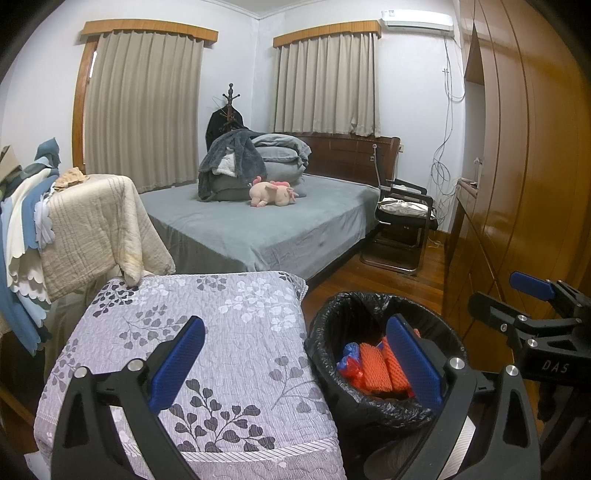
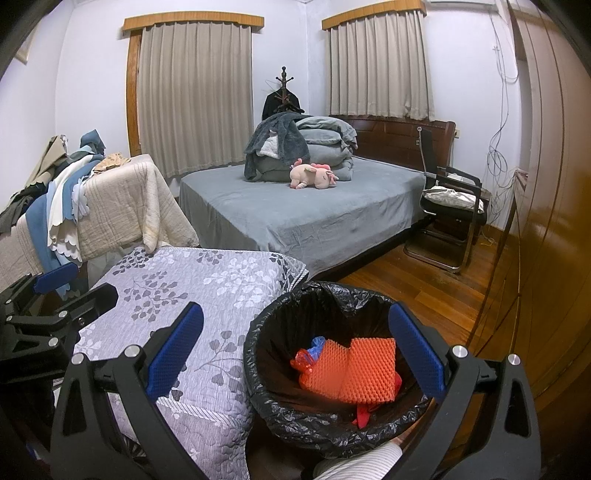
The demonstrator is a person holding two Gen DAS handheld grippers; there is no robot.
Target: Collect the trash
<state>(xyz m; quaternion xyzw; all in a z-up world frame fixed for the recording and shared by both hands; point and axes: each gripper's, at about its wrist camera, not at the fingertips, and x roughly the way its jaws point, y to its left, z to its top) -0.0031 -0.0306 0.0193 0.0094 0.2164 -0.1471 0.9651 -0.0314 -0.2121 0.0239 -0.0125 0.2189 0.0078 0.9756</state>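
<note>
A pile of blue and white cloths (image 1: 22, 221) lies far to the left of the trash bin (image 2: 332, 417). Next to it hangs a cream blanket (image 1: 92, 229). Closer in, just left of the bin and touching it, is a cushion with a gray leaf pattern (image 1: 207, 354).

The left gripper (image 1: 295, 365) has its two blue pads wide apart and holds nothing. One pad is over the leaf cushion and the other is over the bin.

The bin stands on the wood floor (image 2: 417, 280). It has a black bag (image 1: 369, 410) inside that folds over its rim. At the bottom of the bag lies the trash: orange foam net (image 2: 351, 369), a bit of blue plastic (image 2: 317, 341) and some red scraps (image 2: 364, 410).

The right gripper (image 2: 295, 362) is also wide apart and holds nothing. The bin sits between its two pads. In the left wrist view this gripper shows just right of the bin, and you can read the letters "DAS" on its black body.

Behind the bin is a bed with a gray sheet (image 2: 314, 218). A pink plush toy (image 2: 314, 177) lies on it in front of folded gray bedding (image 2: 317, 144). Right of the bed is a black chair (image 2: 454, 214). A tall wooden wardrobe (image 1: 524, 155) stands right of the bin. High above the chair is a white air conditioner (image 1: 417, 20); its small label is too tiny to read.
</note>
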